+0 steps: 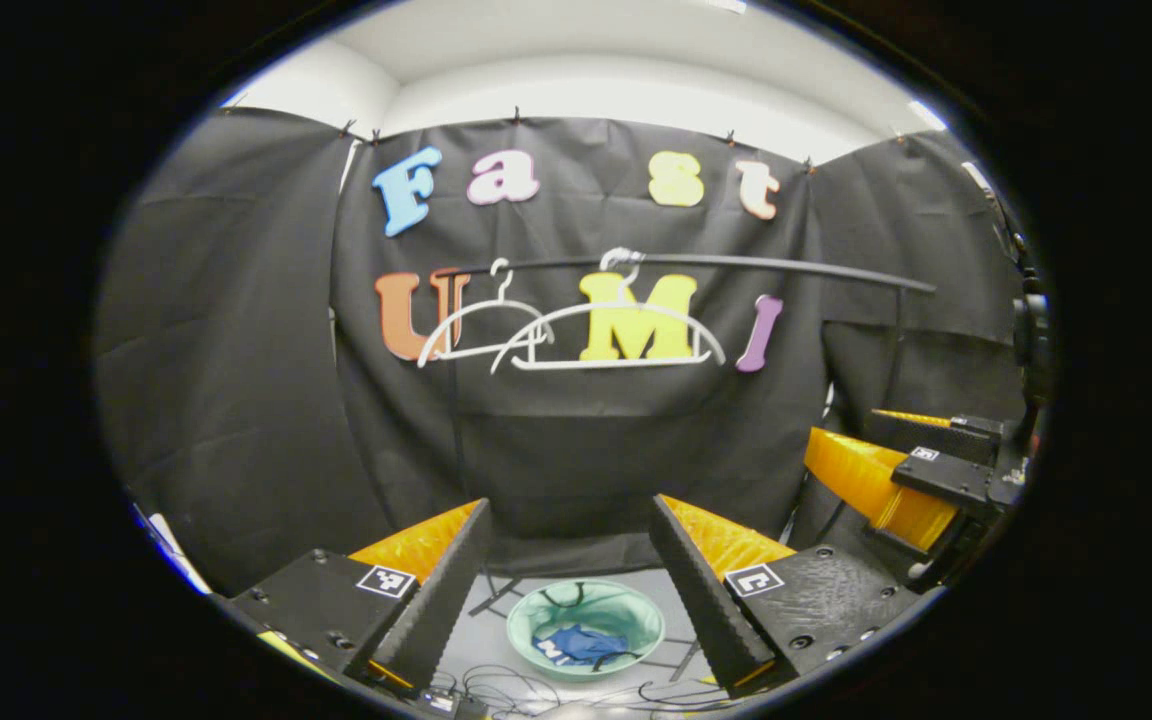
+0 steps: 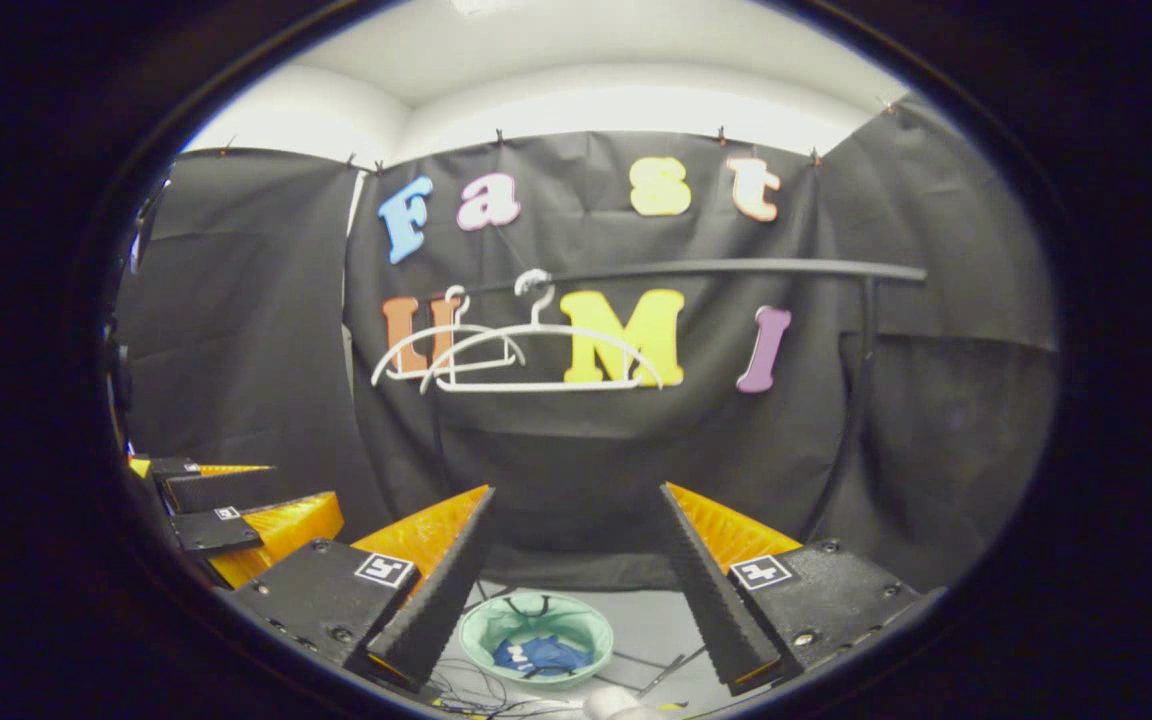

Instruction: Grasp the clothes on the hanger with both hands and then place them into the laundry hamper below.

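Note:
Two bare white hangers point(image 1: 576, 335) point(image 2: 526, 350) hang from a black rail point(image 1: 736, 262) point(image 2: 736, 268) on the back wall. Below on the floor stands a round pale green hamper point(image 1: 636, 605) point(image 2: 586, 620) with a blue garment point(image 1: 581, 645) point(image 2: 539, 655) lying inside. My left gripper point(image 1: 571, 520) is open, held above and in front of the hamper, nothing between its fingers. My right gripper point(image 2: 576, 510) is open too and empty. In the left gripper view the right gripper point(image 1: 911, 460) shows at the right edge; in the right gripper view the left gripper point(image 2: 226, 500) shows at the left edge.
Black cables point(image 1: 526, 690) lie on the grey floor point(image 1: 486, 640) in front of the hamper. The rail's black stand legs point(image 2: 671, 675) rest beside the hamper. Black cloth walls close the booth on three sides.

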Motion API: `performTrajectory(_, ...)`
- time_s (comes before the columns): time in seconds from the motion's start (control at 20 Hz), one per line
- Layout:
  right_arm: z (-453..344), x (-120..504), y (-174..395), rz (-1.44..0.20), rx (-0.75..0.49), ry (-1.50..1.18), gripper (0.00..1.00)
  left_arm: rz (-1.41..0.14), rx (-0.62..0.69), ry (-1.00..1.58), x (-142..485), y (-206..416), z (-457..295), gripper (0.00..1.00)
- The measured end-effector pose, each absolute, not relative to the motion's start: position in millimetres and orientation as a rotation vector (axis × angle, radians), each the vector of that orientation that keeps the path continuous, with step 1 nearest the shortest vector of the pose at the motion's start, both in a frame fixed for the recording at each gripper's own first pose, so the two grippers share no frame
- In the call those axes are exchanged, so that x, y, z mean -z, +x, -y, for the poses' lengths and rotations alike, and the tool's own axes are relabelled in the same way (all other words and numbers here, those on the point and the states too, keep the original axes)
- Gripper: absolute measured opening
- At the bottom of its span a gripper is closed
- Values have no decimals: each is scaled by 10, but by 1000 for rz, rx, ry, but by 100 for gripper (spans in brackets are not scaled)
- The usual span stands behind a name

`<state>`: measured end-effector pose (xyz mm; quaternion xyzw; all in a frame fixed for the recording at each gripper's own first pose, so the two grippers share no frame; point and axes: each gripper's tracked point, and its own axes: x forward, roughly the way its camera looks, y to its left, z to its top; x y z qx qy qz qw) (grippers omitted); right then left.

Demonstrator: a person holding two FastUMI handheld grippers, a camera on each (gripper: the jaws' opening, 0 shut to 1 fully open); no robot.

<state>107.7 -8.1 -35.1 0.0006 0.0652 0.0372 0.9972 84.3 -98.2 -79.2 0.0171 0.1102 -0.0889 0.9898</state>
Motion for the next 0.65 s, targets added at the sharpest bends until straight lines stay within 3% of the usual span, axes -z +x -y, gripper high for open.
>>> performTrajectory(0.1, 178, 95, 845, -77, -83, 21, 100, -183, 191, 34, 609, 651, 1013, 100)
performTrajectory(0.5, 744, -139, 477, -41, -152, 61, 100, -81, 4, 25, 113, 192, 905, 92)
performTrajectory(0.55, 842, -137, 466, -38, -152, 70, 100, -80, -19, 36, 111, 138, 893, 100)
performTrajectory(0.65, 983, -109, 445, -33, -155, 75, 100, -82, -69, 60, 123, -2, 834, 100)
